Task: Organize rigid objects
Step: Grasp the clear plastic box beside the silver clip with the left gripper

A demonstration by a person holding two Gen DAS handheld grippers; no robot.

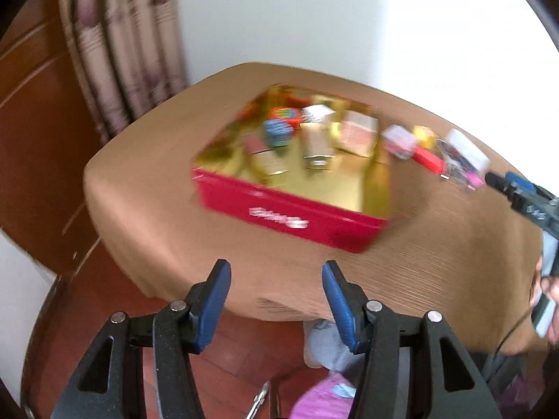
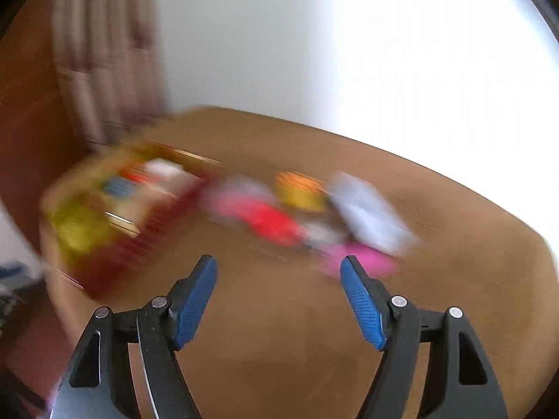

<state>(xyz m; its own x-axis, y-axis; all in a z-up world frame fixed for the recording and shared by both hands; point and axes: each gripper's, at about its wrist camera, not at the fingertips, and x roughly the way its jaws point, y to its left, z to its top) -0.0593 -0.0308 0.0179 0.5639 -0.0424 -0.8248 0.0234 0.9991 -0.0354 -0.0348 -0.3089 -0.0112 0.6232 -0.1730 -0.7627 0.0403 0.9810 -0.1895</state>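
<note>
A red tin box (image 1: 286,214) with a gold inside stands open on the brown table (image 1: 146,209) and holds several small boxes and blocks. To its right lie loose items: a clear small box (image 1: 398,139), a yellow piece (image 1: 424,136), a red piece (image 1: 428,159) and a white box (image 1: 468,150). My left gripper (image 1: 276,272) is open and empty, above the table's near edge. My right gripper (image 2: 277,265) is open and empty, short of the blurred red piece (image 2: 269,218), pink piece (image 2: 363,256), yellow piece (image 2: 300,192) and white box (image 2: 367,213). The tin (image 2: 115,244) is at the left.
A curtain (image 1: 118,52) and a wooden door (image 1: 31,111) stand behind the table at the left, a white wall (image 1: 349,17) behind. Cloth and bags (image 1: 325,349) lie on the red floor below the table's edge. The right gripper (image 1: 524,199) shows at the right edge.
</note>
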